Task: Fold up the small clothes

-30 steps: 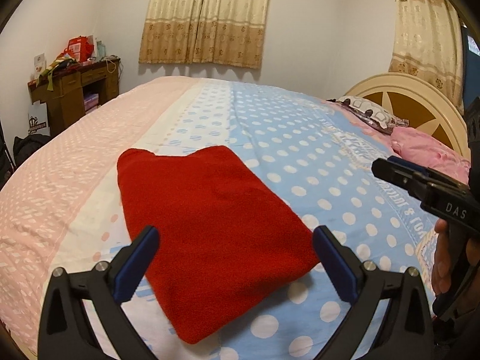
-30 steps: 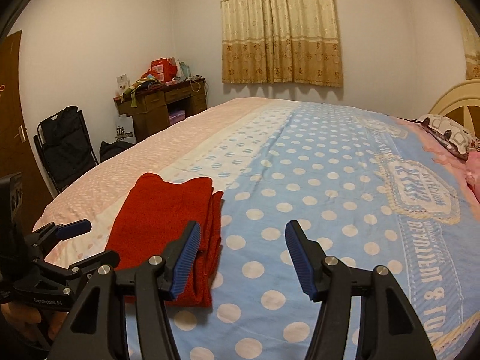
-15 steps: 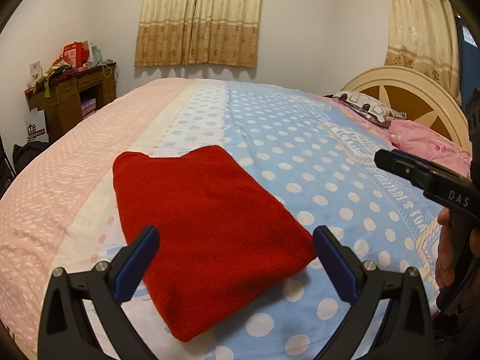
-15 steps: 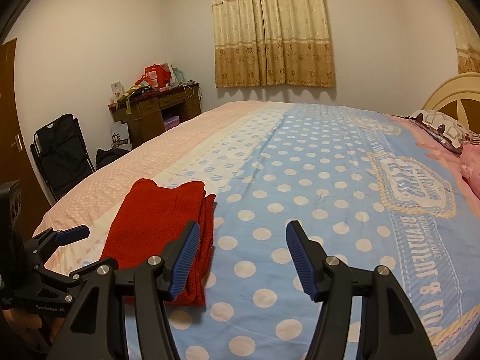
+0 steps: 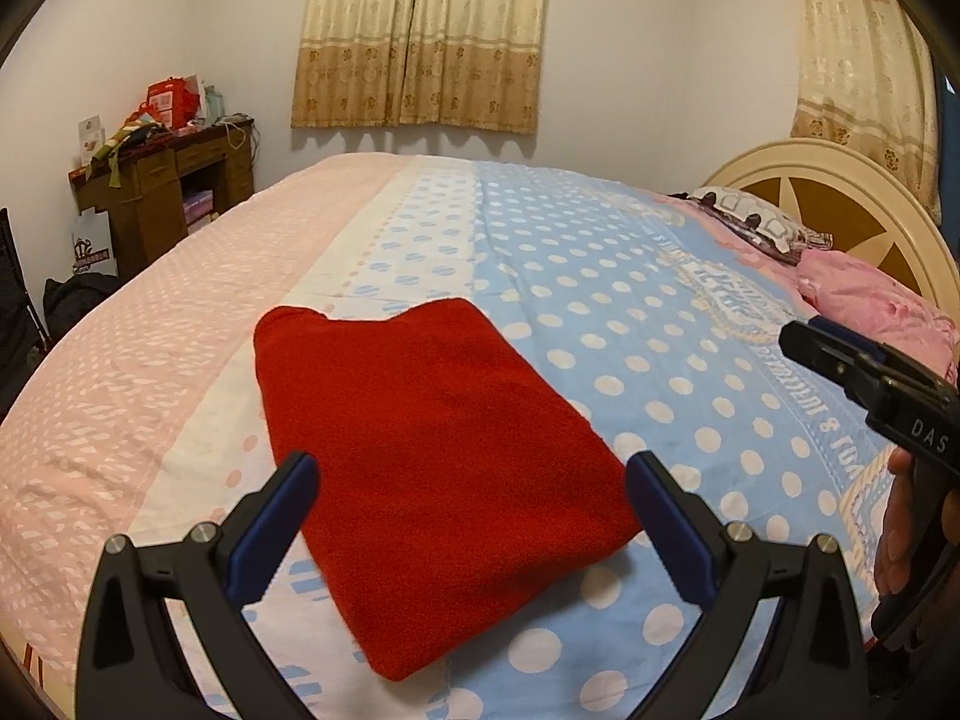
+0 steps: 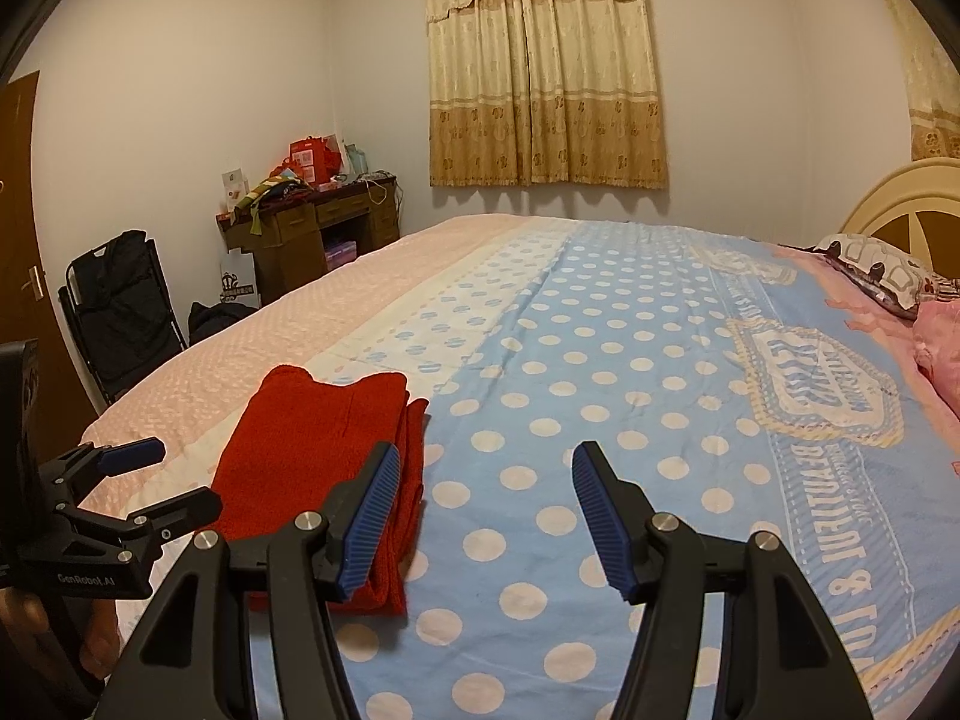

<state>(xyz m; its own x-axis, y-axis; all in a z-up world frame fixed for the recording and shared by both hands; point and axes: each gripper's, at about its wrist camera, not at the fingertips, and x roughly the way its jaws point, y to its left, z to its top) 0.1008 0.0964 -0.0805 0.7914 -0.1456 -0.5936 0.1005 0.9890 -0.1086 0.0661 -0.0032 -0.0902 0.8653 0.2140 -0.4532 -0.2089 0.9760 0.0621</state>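
Red fleece garment (image 5: 438,462), folded into a thick rectangle, is lying on the polka-dot blue and pink bedspread (image 5: 630,324). I am holding my left gripper (image 5: 471,498) over its near edge, jaws spread wide, gripping nothing. My right gripper (image 6: 486,492) is hovering just right of the garment, released and empty.

Both wrist views face the bed (image 5: 600,276) (near, overlapping).

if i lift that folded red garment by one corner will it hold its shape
Probably not. The red garment looks like soft fleecy knit, so it should droop. Its stacked layers lie loose along one edge and would likely fall open. Pushed across the bedspread, it would probably bunch rather than slide.
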